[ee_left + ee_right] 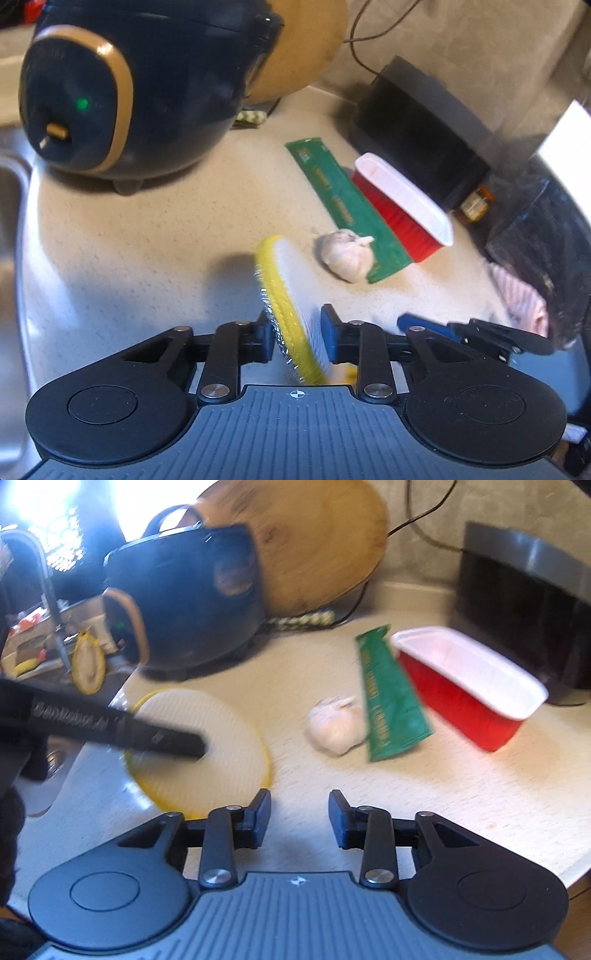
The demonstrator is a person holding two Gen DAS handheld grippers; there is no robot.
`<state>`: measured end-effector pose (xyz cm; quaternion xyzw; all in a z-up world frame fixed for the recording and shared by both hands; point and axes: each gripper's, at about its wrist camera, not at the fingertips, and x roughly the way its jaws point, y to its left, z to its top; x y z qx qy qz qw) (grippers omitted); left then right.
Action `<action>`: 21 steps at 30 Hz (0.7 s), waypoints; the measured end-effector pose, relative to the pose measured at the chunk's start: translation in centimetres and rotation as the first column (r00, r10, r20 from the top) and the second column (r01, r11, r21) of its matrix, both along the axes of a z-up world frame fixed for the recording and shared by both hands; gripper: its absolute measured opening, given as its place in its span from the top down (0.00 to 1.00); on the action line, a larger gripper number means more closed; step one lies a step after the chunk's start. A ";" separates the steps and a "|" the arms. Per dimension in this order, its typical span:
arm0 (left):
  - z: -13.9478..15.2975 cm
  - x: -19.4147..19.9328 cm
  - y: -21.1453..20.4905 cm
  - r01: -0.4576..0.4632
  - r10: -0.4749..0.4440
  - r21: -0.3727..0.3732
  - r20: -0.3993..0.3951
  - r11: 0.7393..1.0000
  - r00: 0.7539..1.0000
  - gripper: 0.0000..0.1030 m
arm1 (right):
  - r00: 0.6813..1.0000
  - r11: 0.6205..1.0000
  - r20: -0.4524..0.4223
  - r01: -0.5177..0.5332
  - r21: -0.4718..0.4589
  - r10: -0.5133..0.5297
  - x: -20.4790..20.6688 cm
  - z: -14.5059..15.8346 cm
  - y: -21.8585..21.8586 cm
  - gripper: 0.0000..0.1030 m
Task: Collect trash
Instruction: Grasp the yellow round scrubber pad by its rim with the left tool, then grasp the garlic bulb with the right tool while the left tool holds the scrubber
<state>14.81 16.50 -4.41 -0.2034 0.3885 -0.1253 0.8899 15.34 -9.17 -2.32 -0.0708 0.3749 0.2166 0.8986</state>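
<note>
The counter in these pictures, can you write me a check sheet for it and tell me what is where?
Surface: pale speckled counter, with a steel sink at its left end.
Job's things: round yellow-rimmed mesh disc, green wrapper, empty red tray with white inside.
Clutter: garlic bulb touching the wrapper; dark blue round appliance, green light on; wooden board leaning behind it; black box.
Grippers: left gripper shut on the mesh disc, held edge-up; right gripper open, nothing between its fingers.
Cables: thin dark cord along the wall.
Surroundings: faucet, bright window beyond.
</note>
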 end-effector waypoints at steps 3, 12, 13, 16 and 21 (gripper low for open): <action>0.6 -0.8 0.8 -0.029 0.029 -0.039 0.015 0.999 0.999 0.81 | 0.998 0.999 0.028 0.048 0.018 -0.048 1.1 0.4 -0.4 0.45; 2.3 -4.4 4.0 -0.144 0.146 -0.033 0.063 0.989 0.987 0.82 | 0.997 0.998 0.038 0.061 -0.023 -0.060 6.4 -0.7 2.0 0.32; 2.4 -4.8 4.2 -0.150 0.152 -0.032 0.063 0.988 0.986 0.82 | 0.997 0.997 0.035 0.066 -0.039 -0.065 6.9 -1.1 2.3 0.32; 2.7 -5.7 4.7 -0.156 0.157 -0.026 0.065 0.987 0.985 0.82 | 0.996 0.994 0.014 0.089 -0.059 -0.088 8.3 -2.1 3.0 0.33; 3.0 -6.3 5.3 -0.165 0.166 -0.022 0.063 0.986 0.984 0.82 | 0.998 0.996 -0.012 0.065 -0.066 -0.066 8.3 -2.1 3.4 0.48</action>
